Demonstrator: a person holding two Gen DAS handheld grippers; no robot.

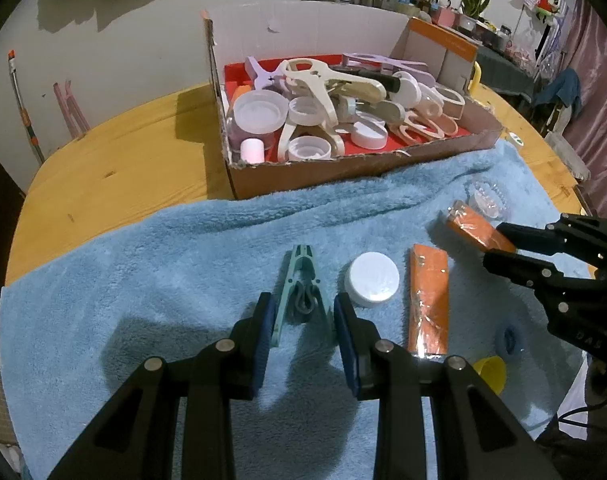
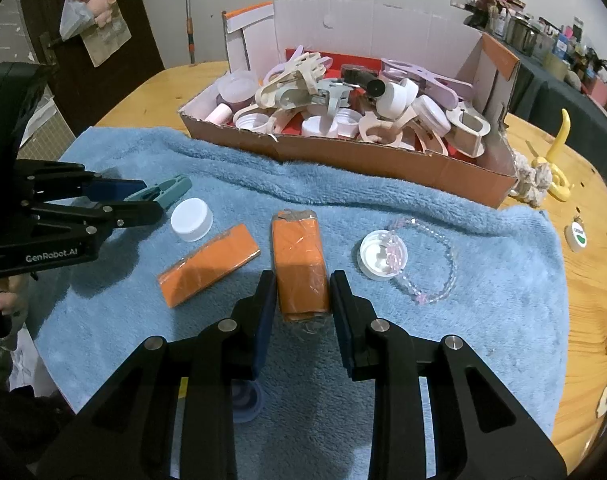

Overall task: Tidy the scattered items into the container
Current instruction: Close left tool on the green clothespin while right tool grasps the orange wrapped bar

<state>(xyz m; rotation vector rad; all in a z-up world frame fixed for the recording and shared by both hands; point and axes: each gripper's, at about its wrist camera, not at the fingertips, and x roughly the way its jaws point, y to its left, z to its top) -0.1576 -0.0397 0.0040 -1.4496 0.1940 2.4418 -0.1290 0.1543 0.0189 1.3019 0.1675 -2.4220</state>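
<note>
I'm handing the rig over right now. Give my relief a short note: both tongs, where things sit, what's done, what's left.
Left tongs: shut on the green clothespin, on the blue towel.
Right tongs: shut on an orange wrapped pack, also on the towel.
Done: cardboard box already holds many clips and lids.
Left: carry both to the box, then the second orange pack, white cap, open lid and bead bracelet.
</note>
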